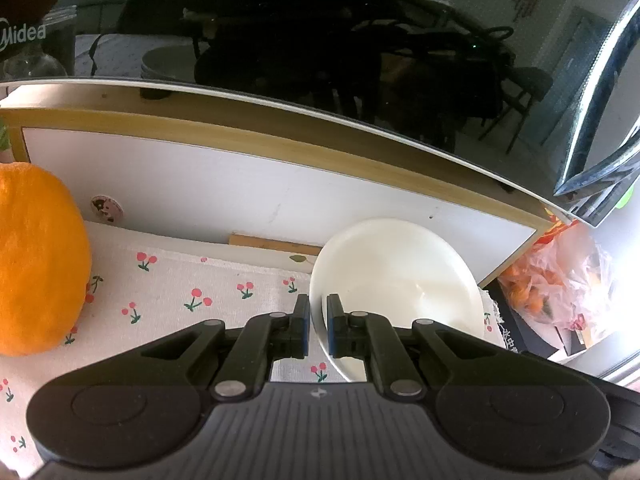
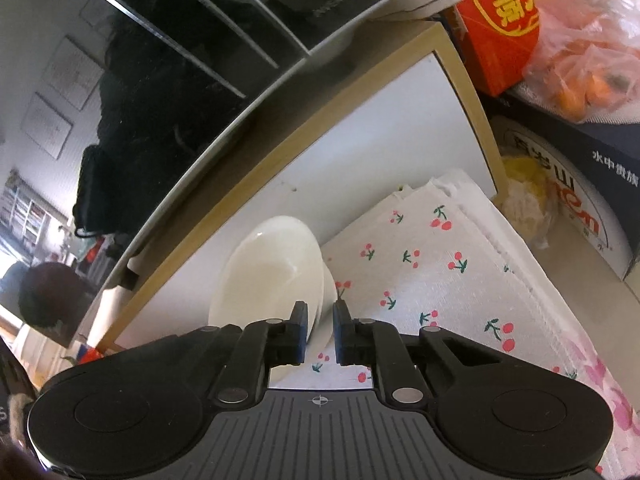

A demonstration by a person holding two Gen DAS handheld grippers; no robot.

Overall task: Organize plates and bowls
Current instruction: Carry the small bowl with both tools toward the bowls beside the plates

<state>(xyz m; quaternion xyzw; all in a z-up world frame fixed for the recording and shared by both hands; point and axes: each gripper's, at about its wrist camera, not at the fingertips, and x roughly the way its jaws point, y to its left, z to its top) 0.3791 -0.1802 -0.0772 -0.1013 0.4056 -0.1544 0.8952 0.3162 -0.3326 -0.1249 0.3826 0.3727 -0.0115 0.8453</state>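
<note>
2 grippers on 1 white bowl (image 1: 394,276), each clamped on a rim edge. Left gripper (image 1: 318,326): blue pads pinch the bowl's near-left rim, wall between the jaws. Right gripper (image 2: 321,330): jaws closed on the bowl's (image 2: 276,268) right rim, seen edge-on & tilted. Bowl sits at the back of the cherry-print cloth (image 1: 192,292), just beside the white wood-framed panel (image 1: 256,188). Orange plush (image 1: 38,256) at far left of cloth; bag of oranges (image 2: 588,68) & red box (image 2: 500,20) to the right, past the panel.
</note>
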